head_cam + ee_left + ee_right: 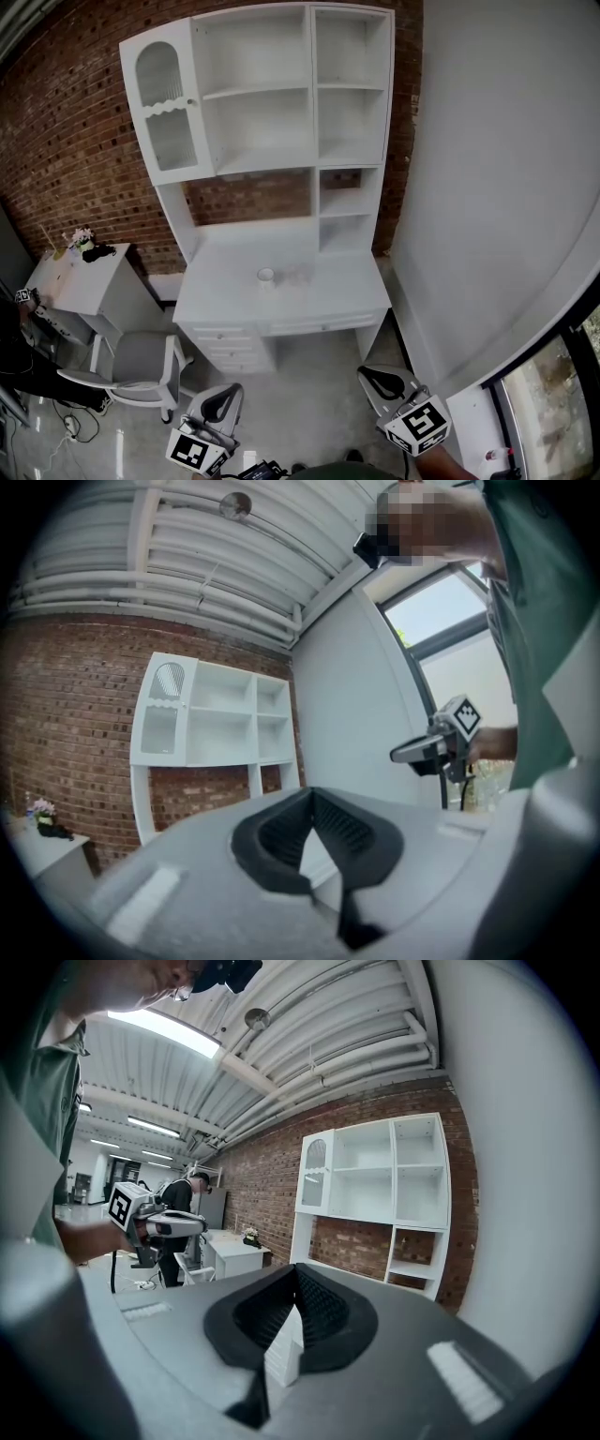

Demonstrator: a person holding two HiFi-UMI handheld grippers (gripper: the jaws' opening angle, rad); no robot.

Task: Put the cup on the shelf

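A small white cup (266, 276) stands upright on the white desk (328, 291), near the middle of its top. Above the desk rises the white shelf unit (258, 92), its open compartments bare, also visible as the shelf unit (216, 710) and the shelf unit (375, 1171). Both grippers hang low over the floor in front of the desk, far from the cup. My left gripper (222, 394) is shut with nothing in it, and so is my right gripper (382, 377). In the gripper views the left gripper (312, 797) and the right gripper (296, 1269) have their jaws closed tip to tip.
A grey chair (141, 361) stands left of the desk, with a small white side table (80, 281) carrying flowers behind it. A white wall (506, 187) runs along the right. Cables lie on the floor at left. A person (183, 1199) stands in the background.
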